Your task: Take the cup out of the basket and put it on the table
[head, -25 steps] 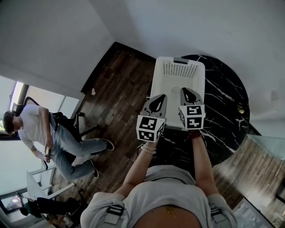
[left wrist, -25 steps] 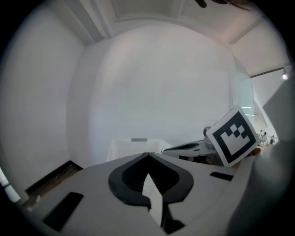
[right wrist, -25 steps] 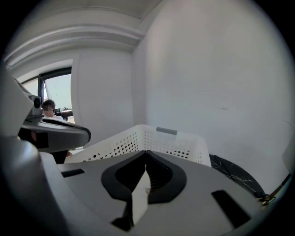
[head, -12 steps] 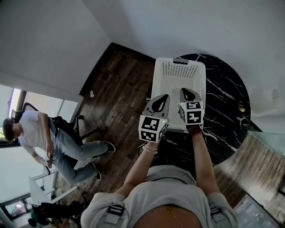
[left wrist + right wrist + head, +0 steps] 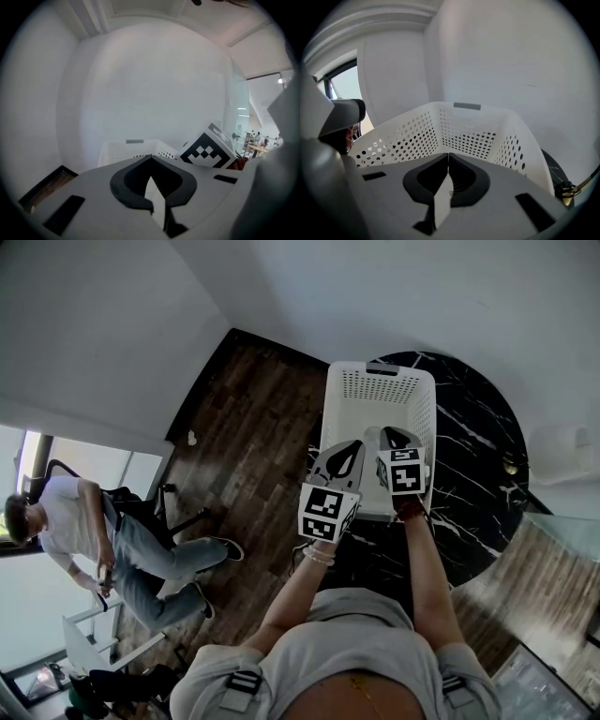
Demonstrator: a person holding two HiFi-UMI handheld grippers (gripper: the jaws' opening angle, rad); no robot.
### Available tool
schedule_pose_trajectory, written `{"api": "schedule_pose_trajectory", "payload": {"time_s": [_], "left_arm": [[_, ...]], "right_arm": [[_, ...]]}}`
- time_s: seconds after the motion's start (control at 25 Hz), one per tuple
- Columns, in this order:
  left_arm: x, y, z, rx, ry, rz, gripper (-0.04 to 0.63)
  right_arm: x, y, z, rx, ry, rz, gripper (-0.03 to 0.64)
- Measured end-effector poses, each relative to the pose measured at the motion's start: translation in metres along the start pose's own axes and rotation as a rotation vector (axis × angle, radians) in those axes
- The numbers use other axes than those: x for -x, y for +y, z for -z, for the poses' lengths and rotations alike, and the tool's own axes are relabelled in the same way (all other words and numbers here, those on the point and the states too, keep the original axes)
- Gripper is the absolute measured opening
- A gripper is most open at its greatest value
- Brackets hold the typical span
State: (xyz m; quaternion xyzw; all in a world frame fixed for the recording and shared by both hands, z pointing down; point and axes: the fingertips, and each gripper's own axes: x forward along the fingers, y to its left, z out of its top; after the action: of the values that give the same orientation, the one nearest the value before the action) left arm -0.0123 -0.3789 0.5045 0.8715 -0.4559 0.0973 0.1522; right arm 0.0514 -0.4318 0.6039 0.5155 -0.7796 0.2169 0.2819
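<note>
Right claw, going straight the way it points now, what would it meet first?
Probably the white basket: the shut right claw aims at its far perforated wall, though depth is unclear.

Left claw (image 5: 349,448) and right claw (image 5: 394,435) are covering the basket's (image 5: 380,388) near half; its floor is lying partly unseen.

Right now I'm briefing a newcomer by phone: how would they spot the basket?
Find the round black veined table by the white wall. On its left side stands the basket: white, rectangular, with perforated walls, the largest thing on it.
</note>
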Motion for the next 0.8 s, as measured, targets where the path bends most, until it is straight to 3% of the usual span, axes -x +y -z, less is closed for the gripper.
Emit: {"api": "schedule_pose_trajectory", "payload": {"time_s": [0.44, 0.56, 0.8], "left_arm": [[-0.004, 0.0, 0.0, -0.002, 0.004, 0.017, 0.006], [-0.004, 0.001, -0.001, -0.002, 0.004, 0.017, 0.006], [-0.005, 0.0, 0.001, -0.009, 0.009, 0.019, 0.006]], "right_arm": [[-0.019, -0.001, 0.01, 0.034, 0.071, -0.019, 0.014], [-0.024, 0.002, 0.015, 0.041, 0.098, -0.042, 0.092], [-0.041, 0.001, 0.027, 0.065, 0.146, -0.076, 0.115]]}}
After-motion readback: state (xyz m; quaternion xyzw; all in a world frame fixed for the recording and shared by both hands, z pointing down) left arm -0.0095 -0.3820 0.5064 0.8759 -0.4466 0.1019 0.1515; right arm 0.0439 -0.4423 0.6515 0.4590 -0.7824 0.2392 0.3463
